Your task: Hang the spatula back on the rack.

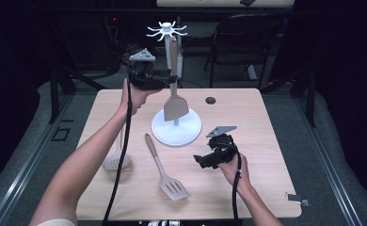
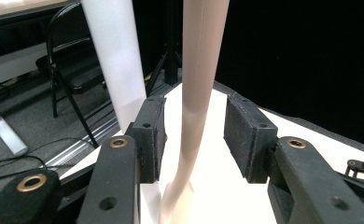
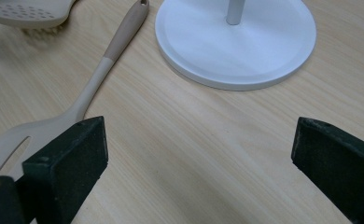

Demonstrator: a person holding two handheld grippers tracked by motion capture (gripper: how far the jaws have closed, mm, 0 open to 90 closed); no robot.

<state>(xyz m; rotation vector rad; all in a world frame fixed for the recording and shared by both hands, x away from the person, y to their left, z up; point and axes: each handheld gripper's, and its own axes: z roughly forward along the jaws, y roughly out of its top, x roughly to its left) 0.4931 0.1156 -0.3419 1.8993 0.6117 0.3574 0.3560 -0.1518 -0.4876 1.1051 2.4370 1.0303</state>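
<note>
Left gripper [image 1: 165, 77] raised at white hook-topped utensil stand [image 1: 176, 127], fingers [image 2: 150, 137] spread around hanging beige solid turner [image 1: 175, 101], apparently hung, being released. Right gripper [image 1: 205, 161] low over wooden surface [image 1: 247, 117], fingers spread, near beige slotted spatula [image 1: 165, 167], likely next.

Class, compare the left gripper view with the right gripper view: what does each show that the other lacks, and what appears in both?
Left gripper view alone: the left claw, its jaws apart on either side of the hanging spatula's handle without touching it, the rack's white pole just behind, and a black chair on the floor.

Right gripper view alone: the right claw, wide open above the table, the slotted spatula lying flat, a perforated skimmer and the rack's round white base.

Both: the light wooden tabletop and part of the white rack.
</note>
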